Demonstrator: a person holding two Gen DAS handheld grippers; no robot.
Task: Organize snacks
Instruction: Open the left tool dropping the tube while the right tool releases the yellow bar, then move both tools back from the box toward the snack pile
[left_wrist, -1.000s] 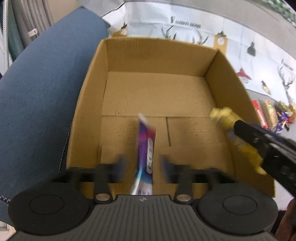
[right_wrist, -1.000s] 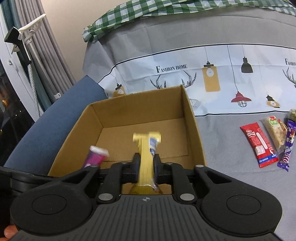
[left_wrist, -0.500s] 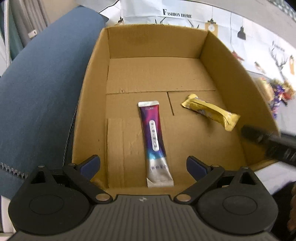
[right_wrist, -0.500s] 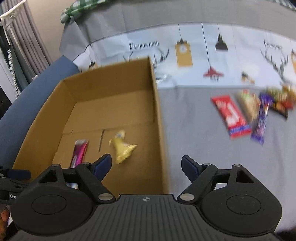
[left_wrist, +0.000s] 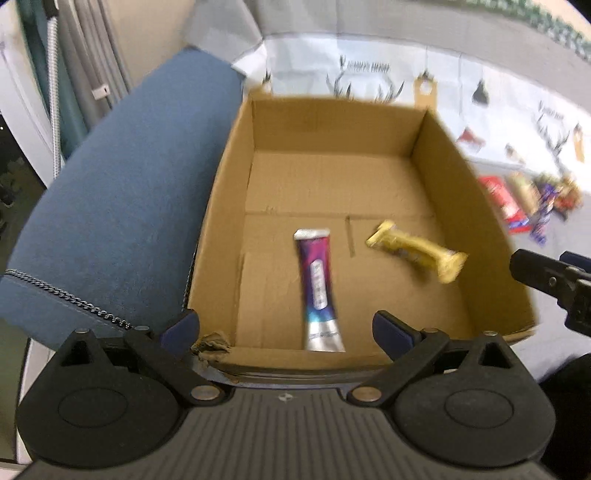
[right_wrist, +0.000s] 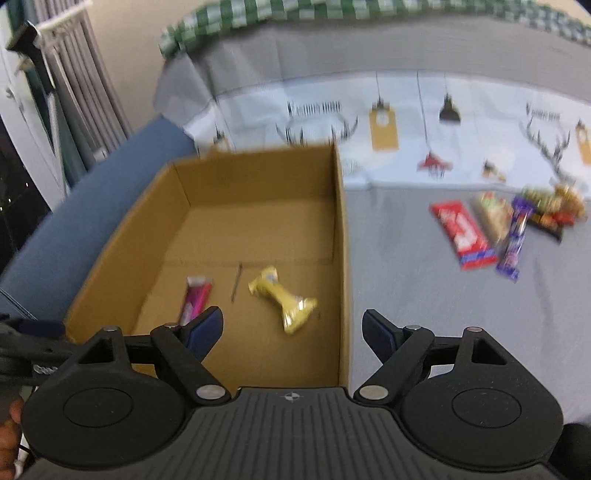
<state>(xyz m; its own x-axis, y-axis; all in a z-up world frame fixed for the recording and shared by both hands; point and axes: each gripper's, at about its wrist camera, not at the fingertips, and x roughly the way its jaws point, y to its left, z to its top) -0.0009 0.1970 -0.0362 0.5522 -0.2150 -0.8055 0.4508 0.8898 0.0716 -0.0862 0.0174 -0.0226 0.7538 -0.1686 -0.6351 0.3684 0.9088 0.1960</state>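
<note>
With 2 snacks, a purple sachet (left_wrist: 318, 287) and a yellow bar (left_wrist: 417, 251), laid in the cardboard box (left_wrist: 229, 162), the left gripper (left_wrist: 286, 326) and right gripper (right_wrist: 291, 328), both spread and empty, are best directed squarely over the red bar (right_wrist: 463, 232) before being lowered.

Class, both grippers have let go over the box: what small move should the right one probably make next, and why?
Probably swing the open right gripper rightward toward the red wrapped snack bar on the grey cloth: the yellow wrapped bar and purple sachet already lie in the brown cardboard box, while other snacks wait outside.
</note>
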